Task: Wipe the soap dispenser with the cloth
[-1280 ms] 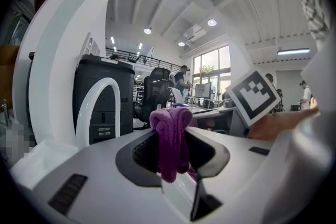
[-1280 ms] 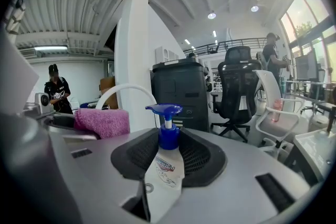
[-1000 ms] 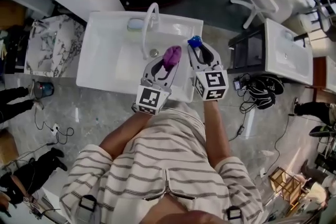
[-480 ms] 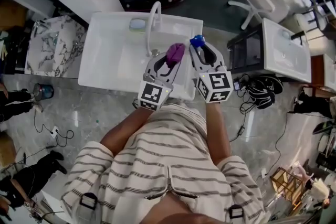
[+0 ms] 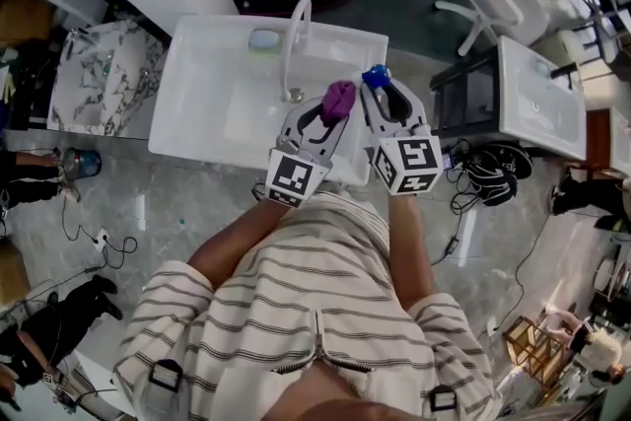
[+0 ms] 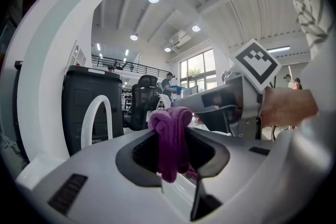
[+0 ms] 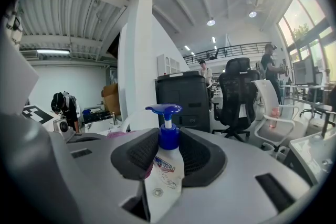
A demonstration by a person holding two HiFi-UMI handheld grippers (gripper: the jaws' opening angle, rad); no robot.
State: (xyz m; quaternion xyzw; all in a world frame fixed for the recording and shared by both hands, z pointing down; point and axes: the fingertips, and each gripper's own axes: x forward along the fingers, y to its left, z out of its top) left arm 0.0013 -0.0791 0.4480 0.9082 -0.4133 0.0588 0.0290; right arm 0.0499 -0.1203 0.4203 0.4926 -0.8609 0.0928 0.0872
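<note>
Left gripper [image 5: 329,116]: is pinching one purple cloth [image 6: 170,136], bunched between its jaws.
Right gripper [image 5: 385,94]: is clamping one soap dispenser [image 7: 166,168] by its body, blue pump upright.
Below both: two grippers are hovering side by side over one white sink [image 5: 197,113].
Farther: one curved faucet [image 5: 294,39] is rising at the sink's back edge.

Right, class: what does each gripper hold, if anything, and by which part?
Left gripper: the purple cloth, pinched round its bunched middle. Right gripper: the soap dispenser, gripped by its white body below the blue pump.
</note>
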